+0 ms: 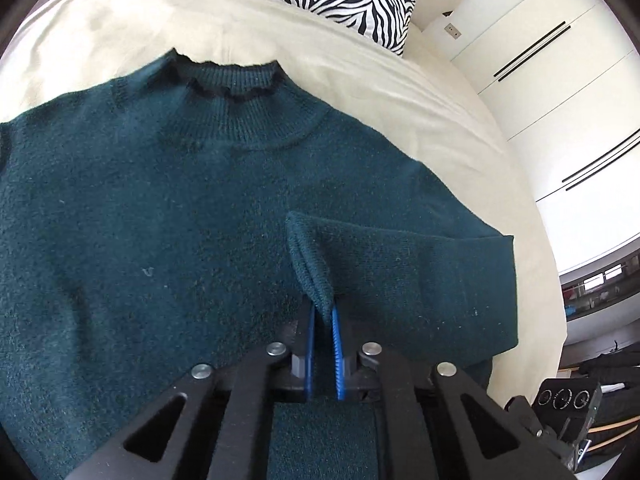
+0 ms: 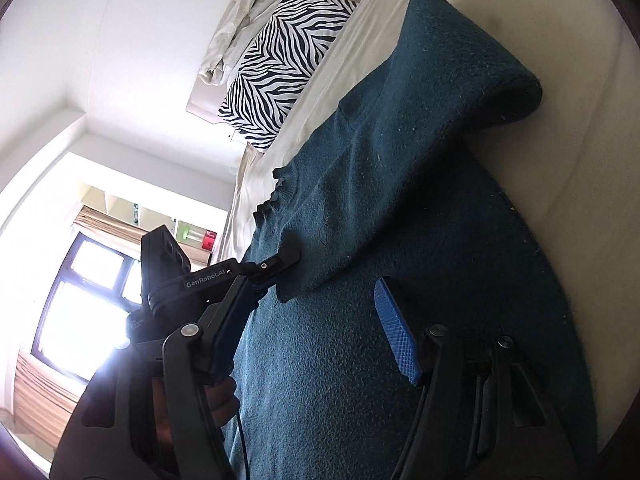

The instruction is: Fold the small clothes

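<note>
We see the fuzzy teal sweater (image 1: 140, 208) spread flat on the cream bed (image 1: 460, 128), its hem cut off by both views. Our left gripper (image 1: 322, 316) pinches the ribbed cuff (image 1: 310, 264), sleeve folded across the body. Our right gripper (image 2: 316, 320) stands wide, its ridged blue pads (image 2: 396, 336) holding nothing, over the knit. A zebra pillow (image 2: 280, 60) lies beyond.
</note>
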The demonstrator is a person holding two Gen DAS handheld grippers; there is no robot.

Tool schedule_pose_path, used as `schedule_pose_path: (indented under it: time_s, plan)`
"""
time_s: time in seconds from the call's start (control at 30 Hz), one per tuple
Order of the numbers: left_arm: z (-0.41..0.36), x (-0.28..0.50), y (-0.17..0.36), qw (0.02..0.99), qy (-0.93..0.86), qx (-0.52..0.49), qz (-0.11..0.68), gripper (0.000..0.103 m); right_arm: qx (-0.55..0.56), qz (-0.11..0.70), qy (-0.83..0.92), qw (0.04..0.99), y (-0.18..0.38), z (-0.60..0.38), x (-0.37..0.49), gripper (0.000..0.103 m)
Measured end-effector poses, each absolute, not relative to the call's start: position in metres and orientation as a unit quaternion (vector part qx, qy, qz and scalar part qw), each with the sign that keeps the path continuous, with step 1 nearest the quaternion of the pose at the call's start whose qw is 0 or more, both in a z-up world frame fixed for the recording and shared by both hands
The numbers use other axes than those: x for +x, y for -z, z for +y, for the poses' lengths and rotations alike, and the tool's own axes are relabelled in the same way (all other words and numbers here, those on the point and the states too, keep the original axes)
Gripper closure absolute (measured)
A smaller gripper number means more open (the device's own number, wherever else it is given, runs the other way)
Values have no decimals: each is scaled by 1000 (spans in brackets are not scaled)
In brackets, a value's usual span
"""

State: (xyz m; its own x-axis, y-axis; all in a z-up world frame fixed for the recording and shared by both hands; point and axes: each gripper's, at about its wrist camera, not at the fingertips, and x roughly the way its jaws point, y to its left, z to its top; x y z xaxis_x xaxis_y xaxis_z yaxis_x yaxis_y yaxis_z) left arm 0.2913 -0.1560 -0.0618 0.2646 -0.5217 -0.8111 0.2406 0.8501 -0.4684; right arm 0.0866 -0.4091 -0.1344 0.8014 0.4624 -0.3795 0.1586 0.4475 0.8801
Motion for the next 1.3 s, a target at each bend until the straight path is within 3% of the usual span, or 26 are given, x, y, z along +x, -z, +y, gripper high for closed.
schedule_pose_path:
  time_s: [0.33,0.57,0.87,1.07,1.3]
  plan:
    - [-51,304,17,842,189,-183,470,94,609,287,-61,737,136,-435,106,41]
    - [-9,310,34,839,160,-203,479,94,626,286,-26,725,135,-438,130,41]
    - [-20,301,52,836,166,-204,482,94,653,332,60,678,129,-458,121,41]
    - [-13,296,54,838,161,-220,473,94,612,358,37,704,103,-458,128,39]
    - [-8,294,54,844,155,-213,467,94,601,364,27,711,131,-435,165,39]
